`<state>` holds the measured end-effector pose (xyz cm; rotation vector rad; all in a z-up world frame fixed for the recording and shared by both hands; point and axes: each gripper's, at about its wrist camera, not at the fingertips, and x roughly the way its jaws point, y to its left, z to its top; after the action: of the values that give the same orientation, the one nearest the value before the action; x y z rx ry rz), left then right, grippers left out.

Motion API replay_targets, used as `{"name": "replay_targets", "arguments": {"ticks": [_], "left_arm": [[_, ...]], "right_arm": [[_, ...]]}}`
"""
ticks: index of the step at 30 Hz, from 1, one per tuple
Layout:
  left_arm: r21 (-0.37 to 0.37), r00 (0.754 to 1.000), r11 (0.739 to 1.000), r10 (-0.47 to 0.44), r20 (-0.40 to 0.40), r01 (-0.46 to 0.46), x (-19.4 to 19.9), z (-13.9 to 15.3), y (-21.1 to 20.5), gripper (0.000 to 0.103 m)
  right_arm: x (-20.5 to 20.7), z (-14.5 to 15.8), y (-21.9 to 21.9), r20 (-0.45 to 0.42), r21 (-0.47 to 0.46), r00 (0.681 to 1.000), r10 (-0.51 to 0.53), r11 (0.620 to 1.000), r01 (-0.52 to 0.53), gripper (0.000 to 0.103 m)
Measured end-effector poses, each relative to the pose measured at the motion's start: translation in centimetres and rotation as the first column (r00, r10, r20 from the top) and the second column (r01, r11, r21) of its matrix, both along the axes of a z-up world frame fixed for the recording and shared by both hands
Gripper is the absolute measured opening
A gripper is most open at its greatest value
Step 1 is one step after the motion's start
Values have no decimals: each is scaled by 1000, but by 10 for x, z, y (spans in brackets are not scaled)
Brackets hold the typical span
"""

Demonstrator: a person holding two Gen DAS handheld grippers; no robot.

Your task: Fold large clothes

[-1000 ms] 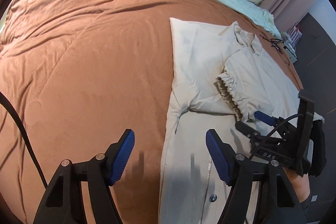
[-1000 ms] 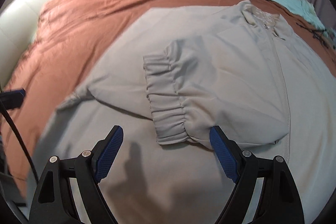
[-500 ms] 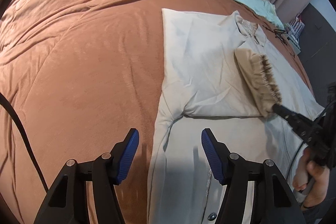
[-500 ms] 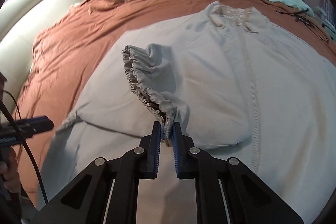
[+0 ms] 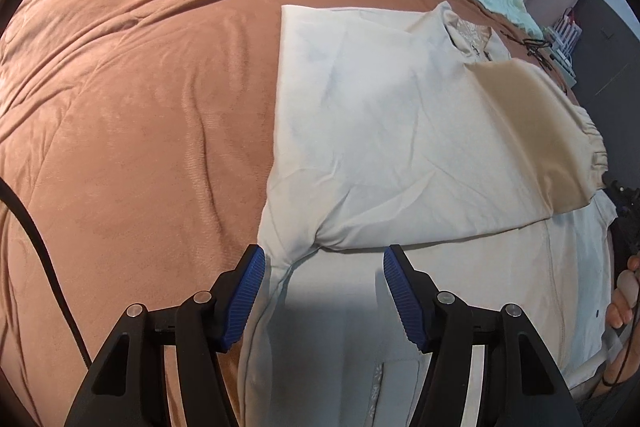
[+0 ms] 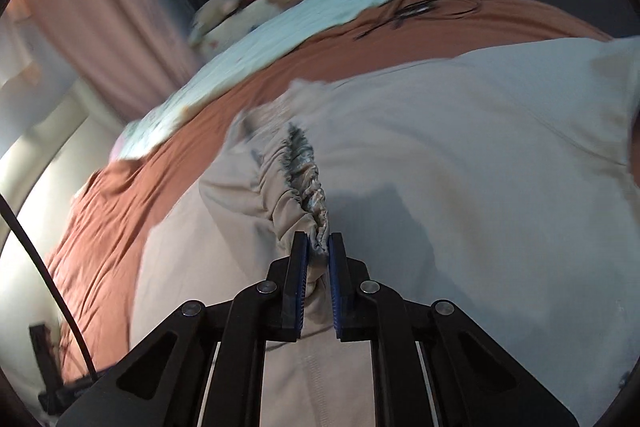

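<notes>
Across the brown bedspread (image 5: 132,99) the pale jacket (image 5: 360,115) is lying flat, front up, so its sleeves can be folded inward. I am pinching the gathered sleeve cuff (image 6: 310,195) in the right tongs (image 6: 318,259), clamping it so the sleeve (image 5: 532,131) is stretching over the chest. I am holding the left tongs (image 5: 322,291) wide apart and empty, hovering above the armpit seam, probably ready to pin the fold.

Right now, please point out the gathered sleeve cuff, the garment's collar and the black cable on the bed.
gathered sleeve cuff (image 6: 298,183), right wrist view, on its ruched elastic band
collar (image 5: 468,33), left wrist view, on the neck opening
black cable (image 6: 420,9), right wrist view, on its tangled middle
</notes>
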<state>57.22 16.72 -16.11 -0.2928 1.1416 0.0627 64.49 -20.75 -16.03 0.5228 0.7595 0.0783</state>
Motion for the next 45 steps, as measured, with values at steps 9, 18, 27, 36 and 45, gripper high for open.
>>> {"name": "replay_targets", "arguments": {"ticks": [9,18,27,36,45], "left_arm": [[34,1000,999,-4,-9,4,6,-5,-3,64],[98,996,992,82,-19,-80,2,-12,9,63],[28,997,998,57,58,-59,-11,36,-24,61],[-51,991,998,-20,133,27,-17,77,-81,61],[-112,978,986,-101,184,123,-8,100,-151,61]], "right_arm": [[7,-40,-30,-79,281,995,-59,956,79,84],[44,-79,-56,-165,400,986,26,915,43,75],[17,-42,-87,-90,318,996,-10,947,38,74],[-26,-9,-127,-67,143,997,-32,989,42,74],[-74,43,-234,23,102,982,-188,977,185,74]]}}
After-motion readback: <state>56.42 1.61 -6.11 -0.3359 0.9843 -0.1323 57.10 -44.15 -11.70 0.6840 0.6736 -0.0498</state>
